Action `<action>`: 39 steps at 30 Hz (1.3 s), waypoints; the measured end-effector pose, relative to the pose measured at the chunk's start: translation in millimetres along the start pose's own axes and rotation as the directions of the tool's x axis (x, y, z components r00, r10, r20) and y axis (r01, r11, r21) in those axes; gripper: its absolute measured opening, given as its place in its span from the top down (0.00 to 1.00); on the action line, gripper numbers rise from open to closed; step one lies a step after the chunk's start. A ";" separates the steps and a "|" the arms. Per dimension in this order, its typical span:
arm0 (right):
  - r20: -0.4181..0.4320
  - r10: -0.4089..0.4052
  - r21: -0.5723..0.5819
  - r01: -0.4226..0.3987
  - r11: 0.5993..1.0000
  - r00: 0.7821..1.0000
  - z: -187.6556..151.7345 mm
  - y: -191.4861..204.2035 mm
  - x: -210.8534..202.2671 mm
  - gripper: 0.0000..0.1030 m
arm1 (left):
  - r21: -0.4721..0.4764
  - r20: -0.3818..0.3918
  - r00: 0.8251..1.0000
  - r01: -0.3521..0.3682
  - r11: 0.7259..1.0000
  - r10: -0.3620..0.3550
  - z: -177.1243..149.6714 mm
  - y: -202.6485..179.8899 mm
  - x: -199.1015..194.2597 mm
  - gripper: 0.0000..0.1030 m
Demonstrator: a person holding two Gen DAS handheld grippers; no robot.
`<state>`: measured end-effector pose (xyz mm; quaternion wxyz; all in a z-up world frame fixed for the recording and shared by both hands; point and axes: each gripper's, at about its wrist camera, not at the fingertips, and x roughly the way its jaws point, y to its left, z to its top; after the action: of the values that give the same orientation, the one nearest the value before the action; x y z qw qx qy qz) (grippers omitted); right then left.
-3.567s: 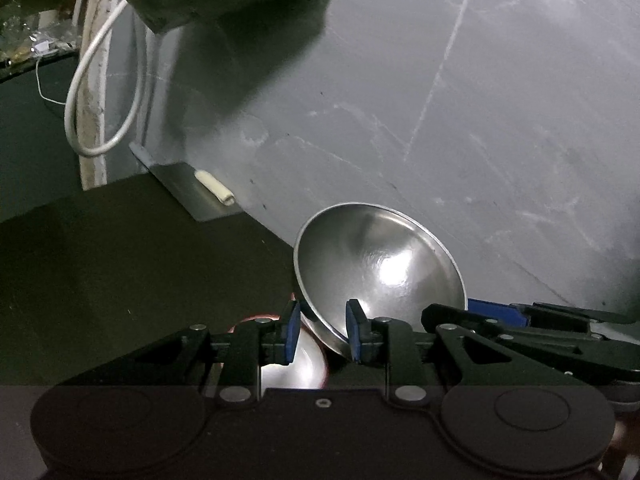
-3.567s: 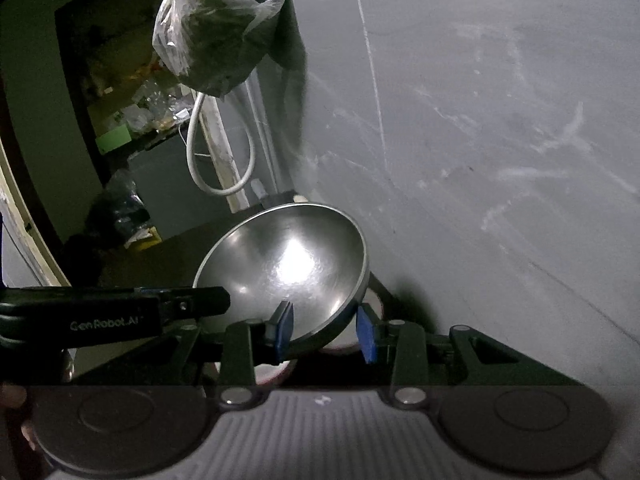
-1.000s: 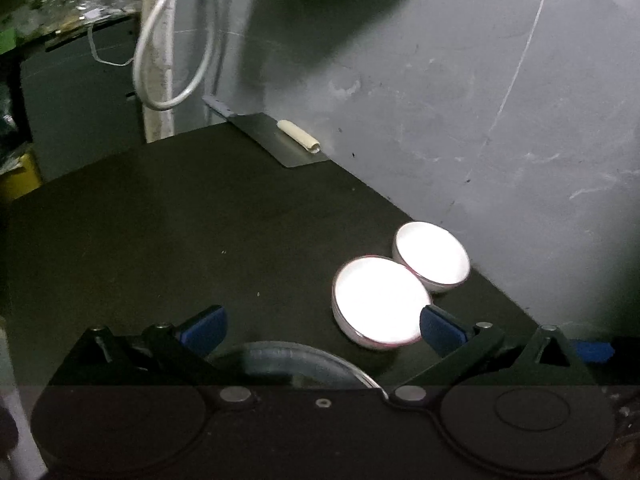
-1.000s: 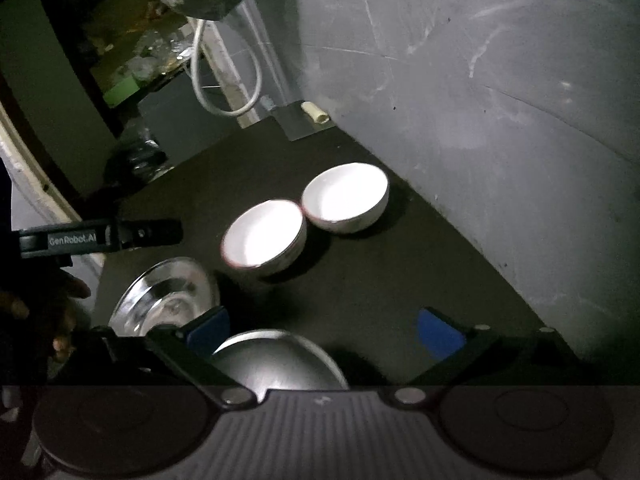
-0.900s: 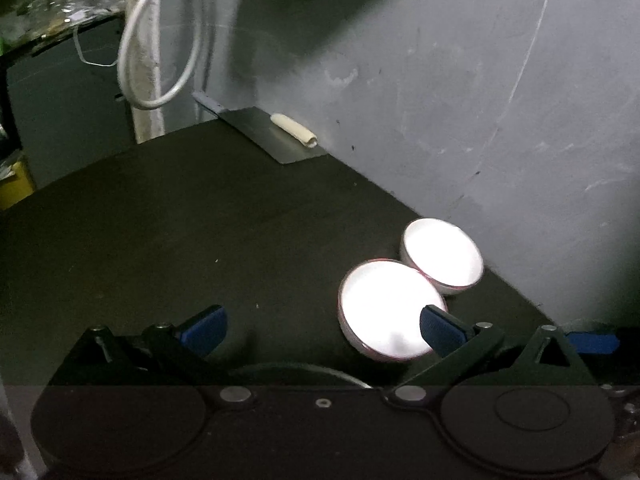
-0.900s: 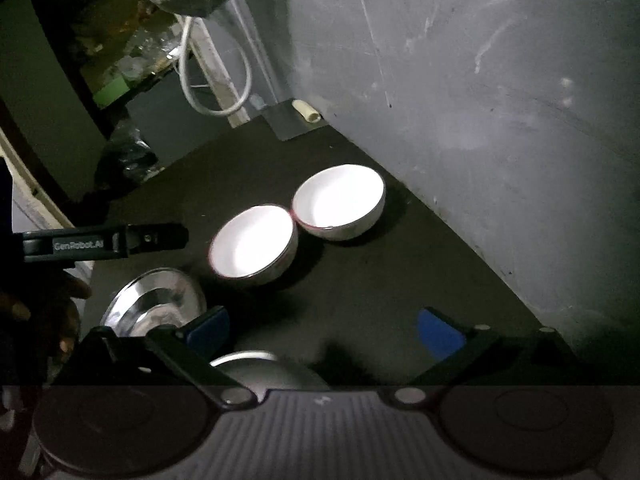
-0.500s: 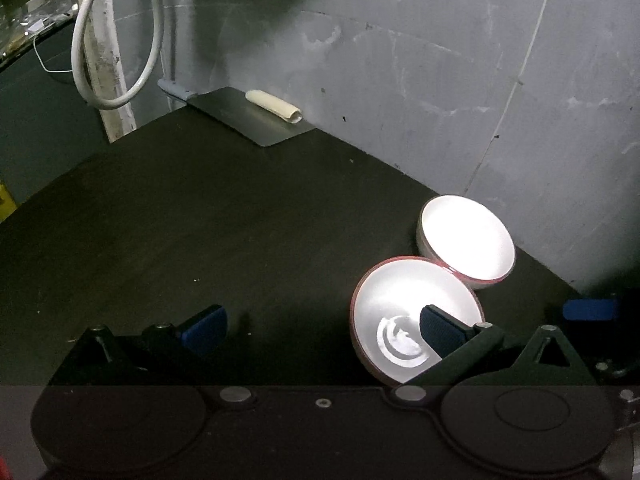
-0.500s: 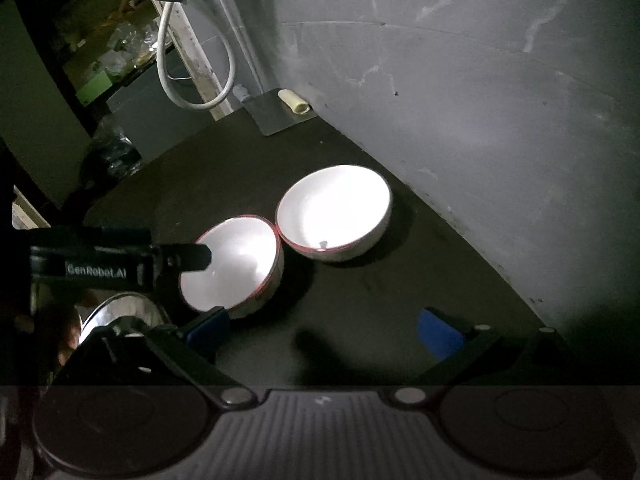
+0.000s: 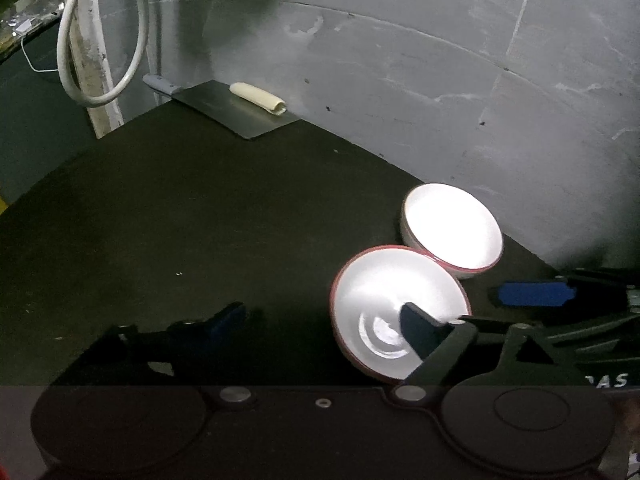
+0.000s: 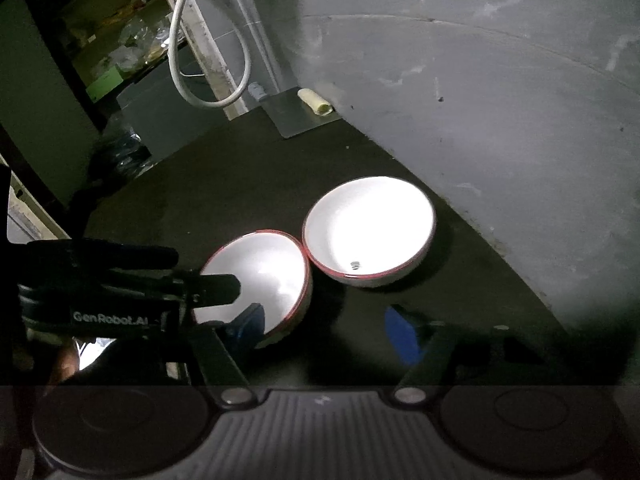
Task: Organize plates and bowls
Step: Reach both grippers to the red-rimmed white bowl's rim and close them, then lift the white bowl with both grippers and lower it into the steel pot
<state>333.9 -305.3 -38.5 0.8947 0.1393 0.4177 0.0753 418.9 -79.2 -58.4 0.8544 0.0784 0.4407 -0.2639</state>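
White red-rimmed near bowl [image 9: 394, 308] touched far bowl [image 10: 368, 228] at counter's wall edge | left gripper [image 9: 320, 320] closing, right finger over near bowl's rim, nothing pinched | right gripper [image 10: 324, 330] closing on nothing, far bowl ahead.

Near bowl [image 9: 384, 300]: I see it on the counter [image 9: 168, 216], rim touching the far bowl [image 9: 452, 228].
Far bowl: behind and right of it, near the wall [image 9: 400, 80].
Metal sheet [image 9: 236, 110]: far back on the counter, against the wall.
Roll [image 9: 258, 97]: lying on that sheet.
Hose loop [image 9: 96, 40]: hanging left of the sheet.
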 end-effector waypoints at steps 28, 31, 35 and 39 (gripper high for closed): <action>0.012 0.075 -0.003 -0.075 0.997 0.997 -1.0 19.5 -30.1 0.80 | -0.116 0.048 0.998 0.048 0.992 -0.043 -9.1 -14.4 -37.0 0.75; 0.029 0.090 -0.011 -0.089 0.996 0.996 -3.5 18.2 -47.6 0.80 | -0.113 0.071 0.996 0.065 0.991 -0.057 -10.9 -22.2 -51.8 0.75; 0.050 0.089 -0.028 -0.088 0.996 0.995 -10.7 14.7 -75.2 0.80 | -0.099 0.088 0.992 0.102 0.990 -0.094 -14.7 -34.9 -68.3 0.76; 0.049 0.091 -0.017 -0.091 0.996 0.995 -21.8 6.0 -101.4 0.80 | -0.062 0.090 0.987 0.136 0.989 -0.130 -20.6 -53.1 -82.8 0.78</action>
<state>252.2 -321.0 23.7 0.9015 0.1536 0.3878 0.1156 337.6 -85.1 0.2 0.8552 0.0083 0.4166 -0.3083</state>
